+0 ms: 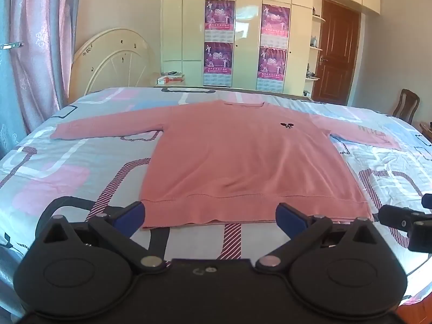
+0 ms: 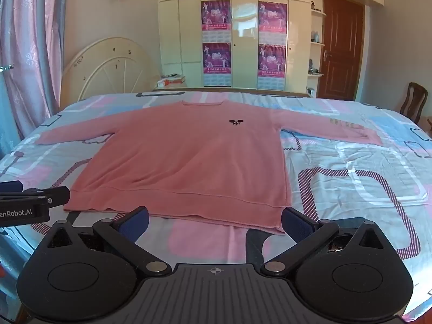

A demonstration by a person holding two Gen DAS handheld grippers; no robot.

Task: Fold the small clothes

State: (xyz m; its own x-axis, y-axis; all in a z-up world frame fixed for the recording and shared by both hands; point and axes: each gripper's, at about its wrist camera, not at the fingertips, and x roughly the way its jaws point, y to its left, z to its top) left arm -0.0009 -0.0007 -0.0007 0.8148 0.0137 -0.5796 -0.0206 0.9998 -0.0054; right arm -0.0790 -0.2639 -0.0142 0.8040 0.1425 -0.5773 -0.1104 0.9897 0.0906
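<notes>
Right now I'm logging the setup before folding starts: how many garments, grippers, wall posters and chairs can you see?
Pink sweater, spread flat on the bed: 1
Grippers, left and right, fingers open, holding nothing: 2
Purple posters on the wardrobe doors: 4
Wooden chair by the door: 1
Total: 8

A pink long-sleeved sweater (image 1: 243, 156) lies flat and unfolded, front up, on a patterned bed (image 1: 67, 167), sleeves spread wide, hem nearest the camera; a small dark emblem, indistinct, marks its chest.
</notes>
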